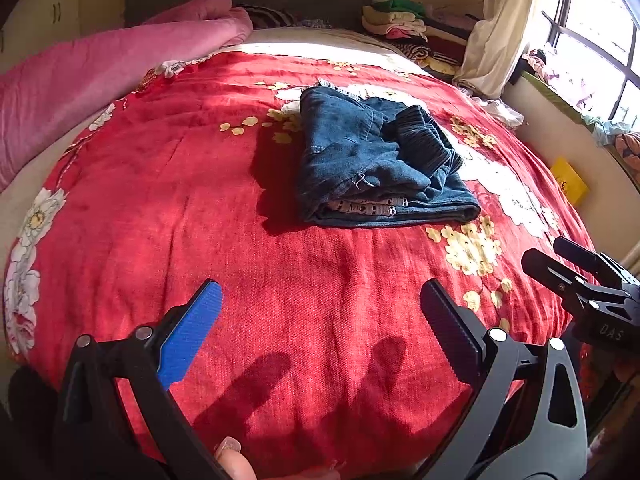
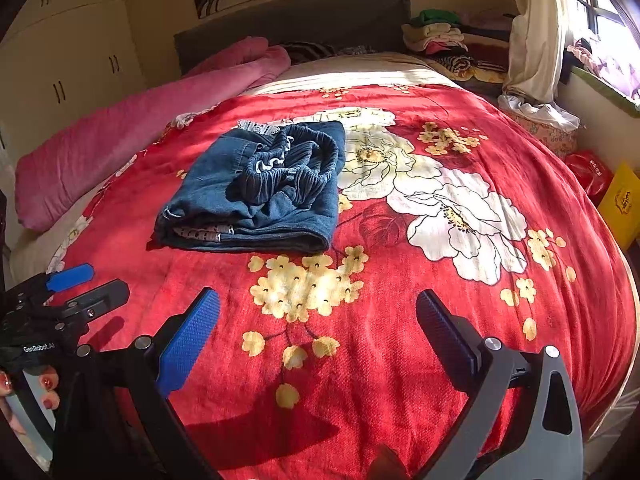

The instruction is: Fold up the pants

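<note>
Folded dark-blue denim pants (image 1: 380, 160) on red floral bedspread (image 1: 160, 200), ahead of both tongs; left tongs (image 1: 320, 328) and right tongs (image 2: 318, 332) apart, empty; probably equally near.

Dark blue pants (image 2: 256, 192) on red floral blanket (image 2: 400, 360).

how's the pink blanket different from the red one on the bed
The pink blanket is plain and bunched into a long roll along the bed's left edge; the red blanket has white and yellow flowers and is spread flat across the bed. The folded pants lie on the red blanket; nothing visible rests on the pink blanket. Both look like soft, plush bedding.
</note>
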Tool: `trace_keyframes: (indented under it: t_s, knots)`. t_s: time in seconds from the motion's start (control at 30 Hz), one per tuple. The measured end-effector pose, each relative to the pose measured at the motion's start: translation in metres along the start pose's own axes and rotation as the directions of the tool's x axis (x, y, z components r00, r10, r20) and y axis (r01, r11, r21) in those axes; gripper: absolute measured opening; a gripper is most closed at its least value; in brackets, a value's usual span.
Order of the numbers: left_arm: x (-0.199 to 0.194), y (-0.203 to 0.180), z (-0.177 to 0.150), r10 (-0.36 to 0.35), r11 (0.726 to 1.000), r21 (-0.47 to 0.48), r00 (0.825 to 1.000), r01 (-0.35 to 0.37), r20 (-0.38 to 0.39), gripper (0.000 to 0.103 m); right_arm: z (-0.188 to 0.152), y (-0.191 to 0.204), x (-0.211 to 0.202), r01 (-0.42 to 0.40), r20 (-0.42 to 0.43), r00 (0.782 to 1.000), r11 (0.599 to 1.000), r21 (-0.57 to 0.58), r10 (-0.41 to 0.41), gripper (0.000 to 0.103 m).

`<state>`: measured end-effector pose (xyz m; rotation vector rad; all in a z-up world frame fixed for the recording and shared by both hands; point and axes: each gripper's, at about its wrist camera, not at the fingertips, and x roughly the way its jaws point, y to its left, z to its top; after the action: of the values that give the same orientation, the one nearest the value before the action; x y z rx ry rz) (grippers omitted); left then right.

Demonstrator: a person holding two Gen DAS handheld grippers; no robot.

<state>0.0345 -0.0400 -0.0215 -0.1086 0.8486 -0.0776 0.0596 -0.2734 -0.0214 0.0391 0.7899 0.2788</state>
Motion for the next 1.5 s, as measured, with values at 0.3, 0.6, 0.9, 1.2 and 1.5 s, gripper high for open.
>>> trace_keyframes:
  t_s: [0.3,0.6,0.9,1.2,1.5]
  knots:
    - [-0.002,0.02,0.007,0.01,0.999,-0.036,0.999,-0.009,0.031,0.093,0.002,-0.021,0.011,0.043,-0.02,0.999,0.998,0.045,-0.043,0.098]
    - [0.032,0.132,0.053,0.265,0.959,-0.107,0.964,-0.262,0.006,0.093,0.03,-0.157,0.021,0.255,-0.049,0.967,0.938,0.234,-0.251,0.098]
    - [0.113,0.243,0.082,0.378,0.9,-0.187,0.919,-0.393,-0.113,0.095,0.046,-0.294,0.079,0.452,-0.185,0.892,0.839,0.305,-0.413,0.099]
    - [0.106,0.247,0.076,0.34,0.909,-0.225,0.937,-0.35,-0.084,0.095,0.04,-0.282,0.081,0.49,-0.152,0.872,0.833,0.259,-0.466,0.099]
    - [0.106,0.246,0.076,0.34,0.909,-0.225,0.937,-0.35,-0.085,0.095,0.042,-0.279,0.081,0.489,-0.152,0.872,0.833,0.259,-0.465,0.099]
